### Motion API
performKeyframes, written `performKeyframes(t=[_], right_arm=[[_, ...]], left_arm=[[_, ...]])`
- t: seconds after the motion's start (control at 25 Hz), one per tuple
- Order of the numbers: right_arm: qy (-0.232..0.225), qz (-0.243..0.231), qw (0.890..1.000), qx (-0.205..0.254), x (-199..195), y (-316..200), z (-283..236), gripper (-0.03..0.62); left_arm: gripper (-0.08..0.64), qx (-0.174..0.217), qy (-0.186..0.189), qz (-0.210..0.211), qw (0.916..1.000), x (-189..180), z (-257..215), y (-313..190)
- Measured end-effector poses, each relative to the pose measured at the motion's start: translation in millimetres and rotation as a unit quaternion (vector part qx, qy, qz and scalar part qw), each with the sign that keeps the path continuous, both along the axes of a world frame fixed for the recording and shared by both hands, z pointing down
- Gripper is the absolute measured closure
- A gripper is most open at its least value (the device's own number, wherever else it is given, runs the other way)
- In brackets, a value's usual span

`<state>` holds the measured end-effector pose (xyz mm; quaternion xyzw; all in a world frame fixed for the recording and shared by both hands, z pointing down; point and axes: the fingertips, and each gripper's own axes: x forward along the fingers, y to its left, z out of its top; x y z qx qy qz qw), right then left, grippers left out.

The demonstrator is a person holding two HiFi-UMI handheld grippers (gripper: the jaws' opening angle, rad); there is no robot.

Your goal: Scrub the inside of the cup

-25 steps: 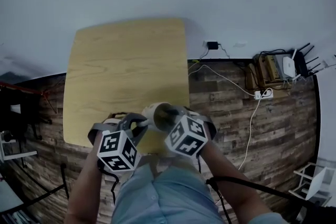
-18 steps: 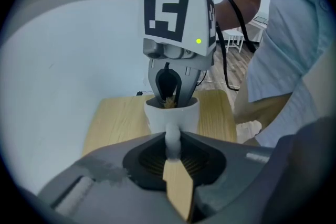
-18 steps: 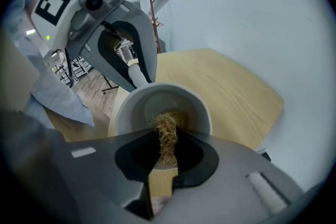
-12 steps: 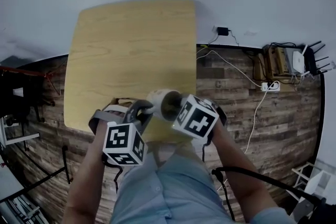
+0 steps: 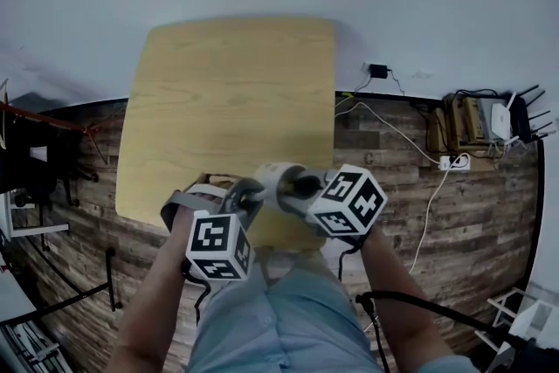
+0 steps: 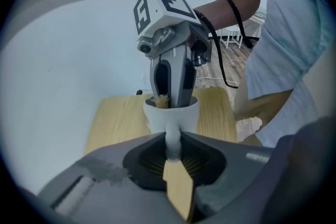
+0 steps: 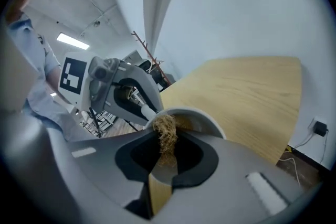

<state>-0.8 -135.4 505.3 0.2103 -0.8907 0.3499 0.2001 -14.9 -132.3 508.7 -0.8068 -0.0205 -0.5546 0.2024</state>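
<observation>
A white cup (image 5: 278,179) is held just above the near edge of the wooden table (image 5: 227,100). My left gripper (image 5: 249,195) is shut on the cup's handle (image 6: 172,140), which sits pinched between its jaws. In the left gripper view the cup (image 6: 171,115) stands upright straight ahead, with the right gripper's fingers (image 6: 181,78) dipping into its mouth. My right gripper (image 5: 303,185) is shut on a tuft of tan scrubbing fibre (image 7: 166,134) that reaches inside the cup's rim (image 7: 202,115). The same scrubbing fibre (image 6: 161,102) shows at the rim. The cup's bottom is hidden.
Beyond the cup, the yellow tabletop (image 7: 247,92) runs on to a white wall. On the plank floor at the right lie a white cable and power strip (image 5: 445,162) and a box with a router (image 5: 485,122). The person's body (image 5: 279,319) is close below the grippers.
The right gripper has swung to the right side of the cup and its marker cube has turned. The left gripper keeps its hold on the handle. The head camera has shifted slightly.
</observation>
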Motion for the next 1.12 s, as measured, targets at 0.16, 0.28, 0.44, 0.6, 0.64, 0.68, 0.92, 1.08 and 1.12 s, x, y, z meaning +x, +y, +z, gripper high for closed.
performKeyframes(t=[0.16, 0.28, 0.44, 0.6, 0.64, 0.68, 0.92, 1.08, 1.12], right_arm=[[0.026, 0.029, 0.999, 0.031, 6.2, -5.6, -2.7, 0.538], [0.060, 0.049, 0.995, 0.065, 12.6, -10.3, -4.9, 0.537], [0.108, 0.071, 0.986, 0.101, 21.6, -15.8, -6.0, 0.537], [0.163, 0.078, 0.976, 0.119, 32.7, -17.9, 2.9, 0.537], [0.176, 0.074, 0.974, 0.119, 34.3, -16.6, 6.0, 0.537], [0.188, 0.066, 0.973, 0.118, 35.3, -14.6, 9.4, 0.537], [0.224, 0.012, 0.971, 0.083, 33.0, 3.8, 26.9, 0.537], [0.201, -0.013, 0.979, 0.032, 26.0, 15.5, 32.9, 0.537], [0.188, -0.016, 0.982, 0.020, 23.3, 17.3, 33.2, 0.537]], left_arm=[[0.492, 0.004, -0.005, 0.005, 1.0000, 0.7, 0.1, 1.5], [0.492, 0.006, -0.008, 0.007, 0.9999, -0.1, 0.0, 2.4], [0.492, 0.009, -0.011, 0.009, 0.9999, 0.5, -0.1, 1.5], [0.492, 0.012, -0.015, 0.012, 0.9997, 2.7, -0.5, 2.1], [0.492, 0.013, -0.016, 0.013, 0.9997, 2.9, -0.6, 2.4], [0.492, 0.015, -0.017, 0.014, 0.9996, 3.1, -0.7, 2.6], [0.492, 0.028, -0.021, 0.016, 0.9993, 4.1, -1.5, 5.5], [0.492, 0.034, -0.022, 0.019, 0.9990, 4.9, -0.4, 5.2], [0.492, 0.035, -0.023, 0.020, 0.9989, 4.7, 0.0, 5.1]])
